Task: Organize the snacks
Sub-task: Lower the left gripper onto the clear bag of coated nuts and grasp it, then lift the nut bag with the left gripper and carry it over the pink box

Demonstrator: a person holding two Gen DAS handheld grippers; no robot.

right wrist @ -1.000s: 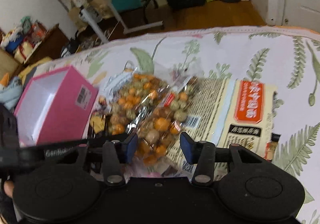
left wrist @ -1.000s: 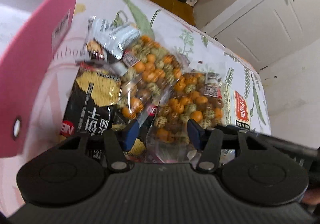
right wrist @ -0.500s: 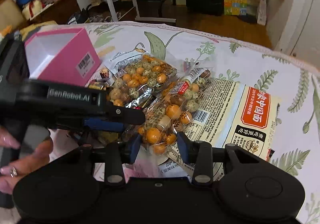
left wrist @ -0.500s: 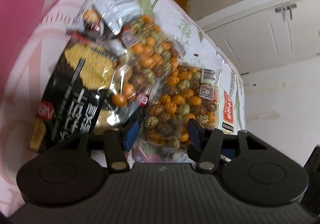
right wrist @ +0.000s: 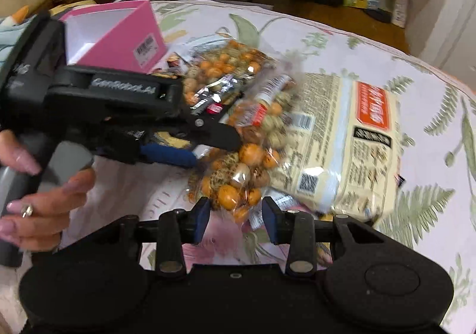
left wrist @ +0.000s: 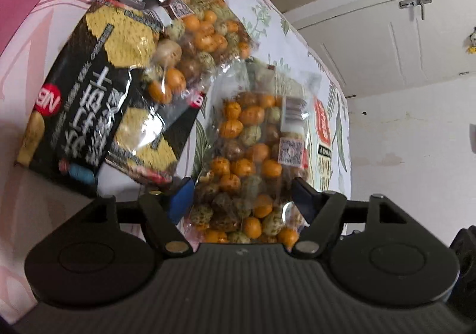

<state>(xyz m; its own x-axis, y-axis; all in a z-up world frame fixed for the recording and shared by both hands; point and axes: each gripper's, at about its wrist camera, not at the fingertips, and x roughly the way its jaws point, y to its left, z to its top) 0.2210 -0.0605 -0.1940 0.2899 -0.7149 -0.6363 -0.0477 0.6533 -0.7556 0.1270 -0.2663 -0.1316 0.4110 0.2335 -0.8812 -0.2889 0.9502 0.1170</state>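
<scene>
Left gripper: its fingers had just been opening and stood wide, one on each side of the near nut bag, not pressing it.
Right gripper: its fingers were closer together than a second ago, at the bag's bottom edge; I cannot tell if they pinched it.
Near nut bag: it had slid away from the second nut bag, onto the cream packet.
Black cracker pack: it looked bigger than before.
Pink box: it sat behind the snacks, on the flowery cloth.
</scene>
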